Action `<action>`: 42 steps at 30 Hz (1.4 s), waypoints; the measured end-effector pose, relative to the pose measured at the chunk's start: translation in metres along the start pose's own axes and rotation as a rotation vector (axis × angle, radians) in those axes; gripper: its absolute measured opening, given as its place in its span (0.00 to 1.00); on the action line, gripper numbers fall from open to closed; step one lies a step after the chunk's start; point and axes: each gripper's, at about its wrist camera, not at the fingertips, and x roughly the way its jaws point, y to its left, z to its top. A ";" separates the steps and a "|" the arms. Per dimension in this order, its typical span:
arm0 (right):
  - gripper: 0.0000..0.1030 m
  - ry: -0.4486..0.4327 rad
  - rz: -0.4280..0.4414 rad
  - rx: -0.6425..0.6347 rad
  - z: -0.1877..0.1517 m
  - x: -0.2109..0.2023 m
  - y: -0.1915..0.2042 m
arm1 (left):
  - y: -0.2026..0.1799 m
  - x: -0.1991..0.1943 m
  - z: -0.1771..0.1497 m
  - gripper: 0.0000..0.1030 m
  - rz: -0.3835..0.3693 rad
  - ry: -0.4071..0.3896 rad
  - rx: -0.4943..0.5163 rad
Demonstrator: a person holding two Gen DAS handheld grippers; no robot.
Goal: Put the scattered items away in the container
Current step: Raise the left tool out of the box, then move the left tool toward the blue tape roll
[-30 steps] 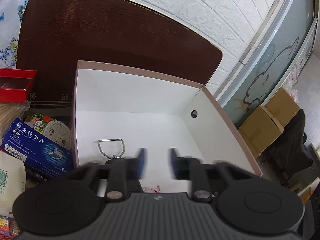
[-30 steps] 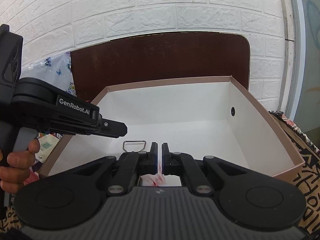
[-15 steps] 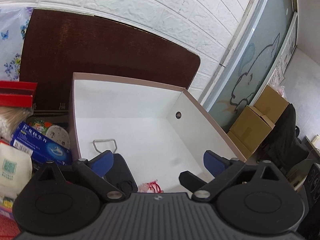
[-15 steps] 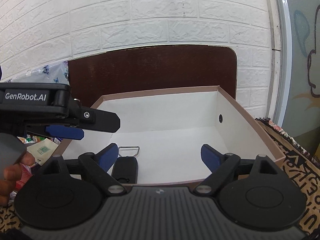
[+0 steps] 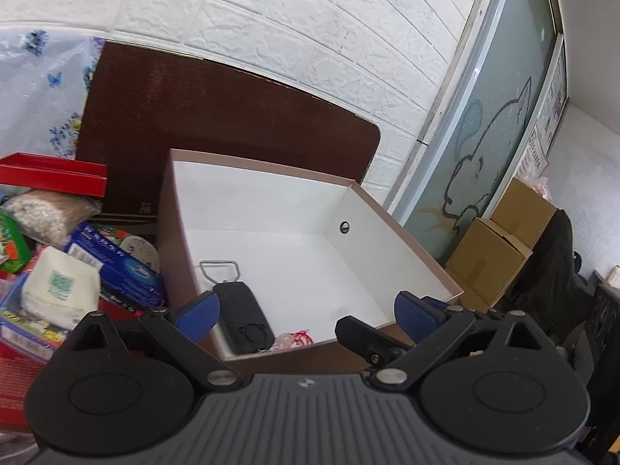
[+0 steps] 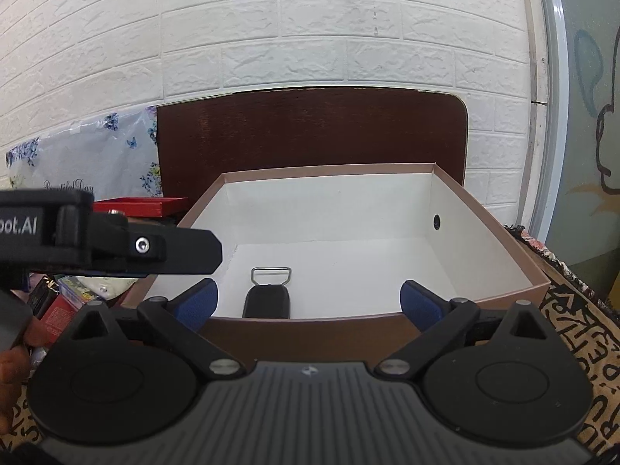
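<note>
A pink cardboard box [image 5: 407, 228] with a white inside stands against the wall; it also shows in the right wrist view [image 6: 503, 228]. Inside lie a black device with a metal loop [image 5: 242, 316], also in the right wrist view [image 6: 267, 298], and a small white and red item [image 5: 294, 339]. My left gripper [image 5: 306, 312] is open and empty, above the box's near edge. My right gripper [image 6: 308, 302] is open and empty, just before the box's near wall. The left gripper's body [image 6: 116, 240] shows at the left of the right wrist view.
Left of the box lies a pile: a blue medicine box [image 5: 116, 267], a white packet [image 5: 58, 290], a red tray [image 5: 54, 178], a bag of grains [image 5: 42, 213]. A dark wooden board [image 5: 213, 116] leans on the brick wall. Brown cartons [image 5: 500, 240] stand at the right. A patterned mat [image 6: 573, 310] lies under the box.
Both grippers have opened from shut or nearly shut and drawn back and up from the box. The black device and the white and red item now lie inside it.
</note>
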 end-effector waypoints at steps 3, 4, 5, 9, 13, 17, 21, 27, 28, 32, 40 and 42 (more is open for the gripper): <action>0.95 0.007 0.000 -0.005 -0.002 -0.003 0.005 | 0.002 -0.008 -0.005 0.97 0.024 -0.008 -0.005; 0.95 0.008 -0.001 -0.006 -0.002 -0.004 0.007 | 0.003 -0.012 -0.006 0.97 0.027 -0.012 -0.009; 0.95 0.008 0.000 -0.008 -0.002 -0.006 0.009 | 0.004 -0.016 -0.008 0.97 0.032 -0.016 -0.013; 0.95 0.012 0.012 -0.009 -0.003 -0.015 0.018 | 0.008 -0.030 -0.016 0.97 0.063 -0.030 -0.021; 0.95 0.022 0.032 -0.025 -0.006 -0.023 0.032 | 0.010 -0.044 -0.022 0.97 0.108 -0.038 -0.015; 0.95 0.037 0.063 -0.017 -0.011 -0.028 0.045 | 0.014 -0.056 -0.029 0.97 0.117 -0.032 -0.024; 0.96 0.056 0.081 -0.025 -0.015 -0.029 0.061 | 0.020 -0.067 -0.037 0.97 0.128 -0.026 -0.042; 0.96 0.123 0.147 -0.035 -0.031 -0.025 0.094 | 0.047 -0.100 -0.064 0.97 0.166 -0.033 -0.089; 0.96 0.140 0.160 -0.040 -0.035 -0.023 0.101 | 0.053 -0.106 -0.070 0.97 0.183 -0.031 -0.102; 0.96 0.204 0.223 -0.077 -0.054 -0.014 0.134 | 0.080 -0.134 -0.090 0.97 0.265 -0.018 -0.150; 0.95 0.214 0.394 -0.190 -0.080 -0.015 0.193 | 0.132 -0.175 -0.100 0.97 0.361 -0.066 -0.251; 0.95 0.199 0.442 -0.206 -0.078 -0.015 0.202 | 0.143 -0.177 -0.093 0.97 0.368 -0.077 -0.274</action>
